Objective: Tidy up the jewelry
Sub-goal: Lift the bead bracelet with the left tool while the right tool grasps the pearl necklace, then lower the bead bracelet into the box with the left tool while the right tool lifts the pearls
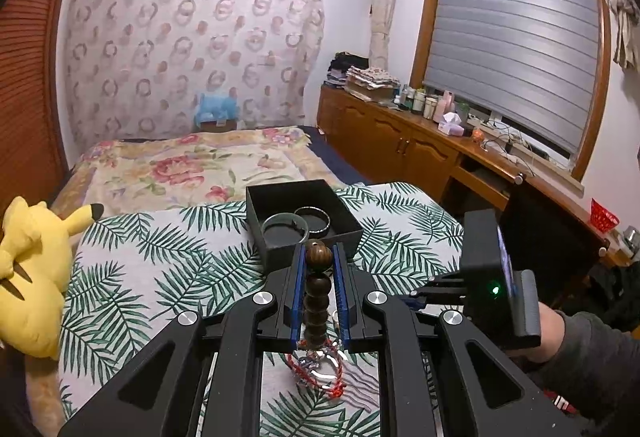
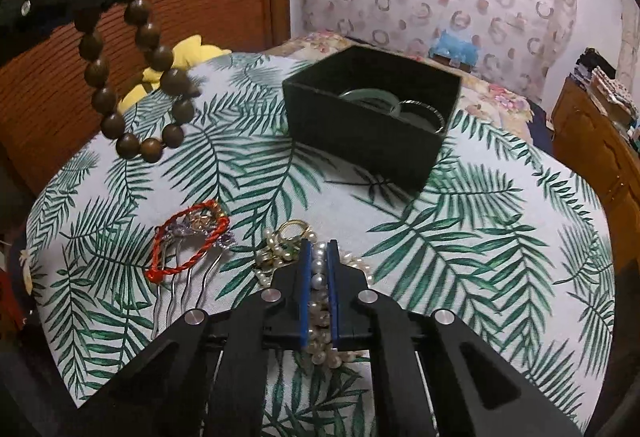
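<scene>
Left tool (image 1: pixel 317 257) pinches your beads (image 1: pixel 318 283) aloft | right tool (image 2: pixel 319 249) pinches pearls (image 2: pixel 318 269) on table (image 2: pixel 480 237) | box (image 2: pixel 360 133) apart

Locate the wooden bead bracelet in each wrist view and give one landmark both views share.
Left wrist view: wooden bead bracelet at lower centre, clamped in the left claw.
Right wrist view: bracelet at upper left, hanging above the leaf-print cloth.
Shared landmark: black box holding bangles.
</scene>
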